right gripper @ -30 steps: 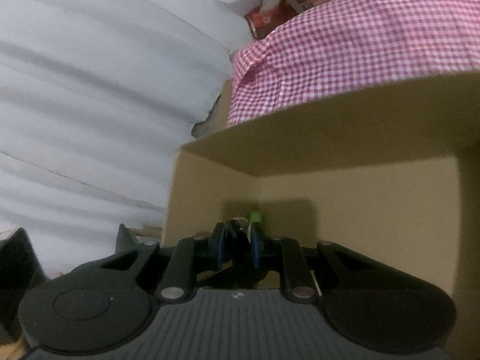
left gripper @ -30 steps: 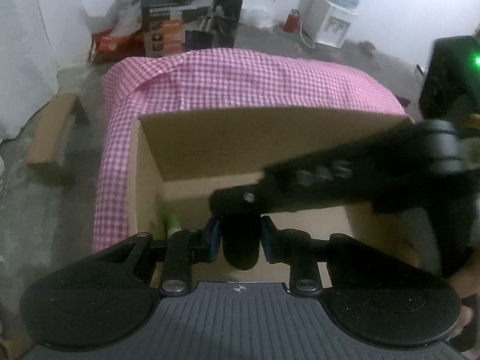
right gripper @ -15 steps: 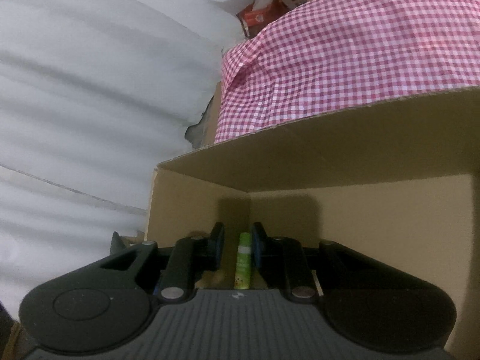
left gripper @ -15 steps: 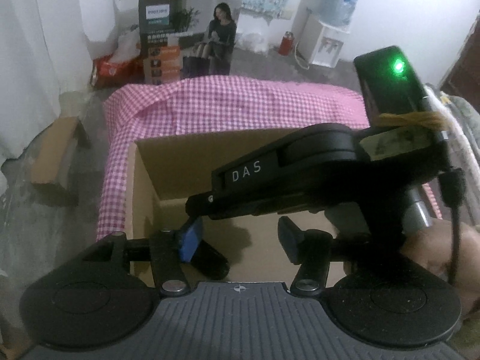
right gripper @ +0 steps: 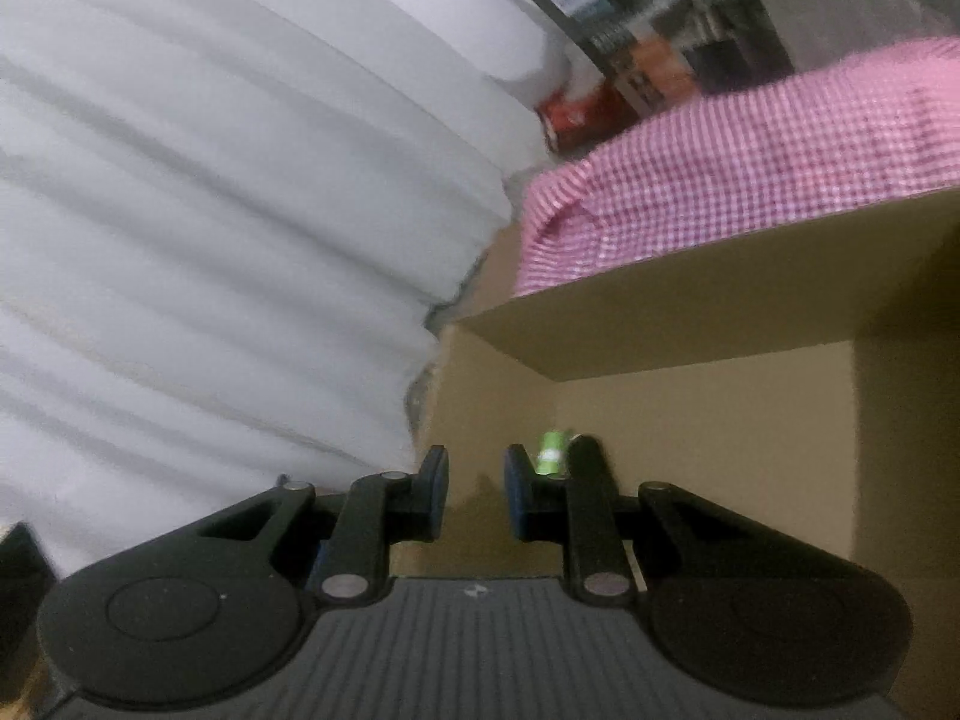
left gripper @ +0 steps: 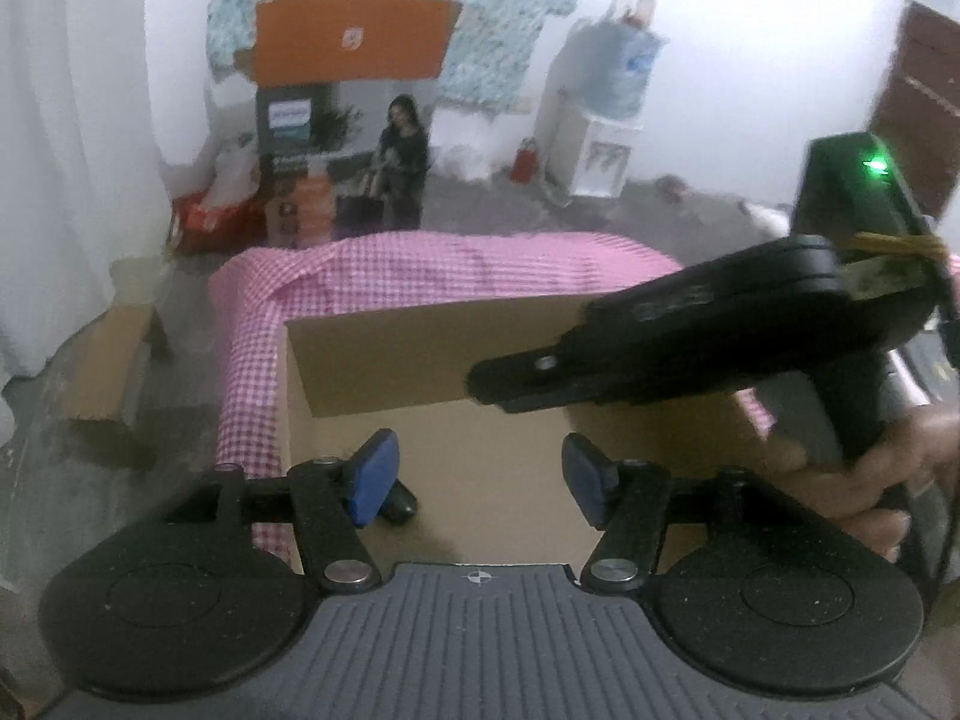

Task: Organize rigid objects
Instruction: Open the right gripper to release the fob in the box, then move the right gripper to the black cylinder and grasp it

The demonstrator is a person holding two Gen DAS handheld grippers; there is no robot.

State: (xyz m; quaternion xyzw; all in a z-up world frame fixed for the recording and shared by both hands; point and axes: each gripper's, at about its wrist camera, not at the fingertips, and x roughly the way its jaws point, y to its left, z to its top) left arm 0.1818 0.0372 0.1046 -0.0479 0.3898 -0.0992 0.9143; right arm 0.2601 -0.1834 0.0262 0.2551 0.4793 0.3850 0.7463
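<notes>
An open cardboard box [left gripper: 432,354] stands on a table under a pink checked cloth [left gripper: 420,267]. My left gripper [left gripper: 477,477] is open and empty above the box's near side. A black cylindrical object [left gripper: 399,501] lies on the box floor by the left finger. The right gripper's body [left gripper: 690,342] reaches over the box from the right. In the right wrist view my right gripper [right gripper: 477,480] is open and empty over the box's left wall. A green tube [right gripper: 552,450] and a black object [right gripper: 588,456] lie in the box corner [right gripper: 690,396] beyond it.
A white curtain [right gripper: 210,210] hangs left of the table. Printed product boxes [left gripper: 342,162], a water dispenser [left gripper: 606,120] and a flat cardboard piece [left gripper: 108,378] stand on the floor beyond. A hand [left gripper: 888,480] holds the right gripper's handle.
My left gripper opened, released the black cylinder into the box and rose. My right gripper opened, let go of its object beside the green tube and pulled back.
</notes>
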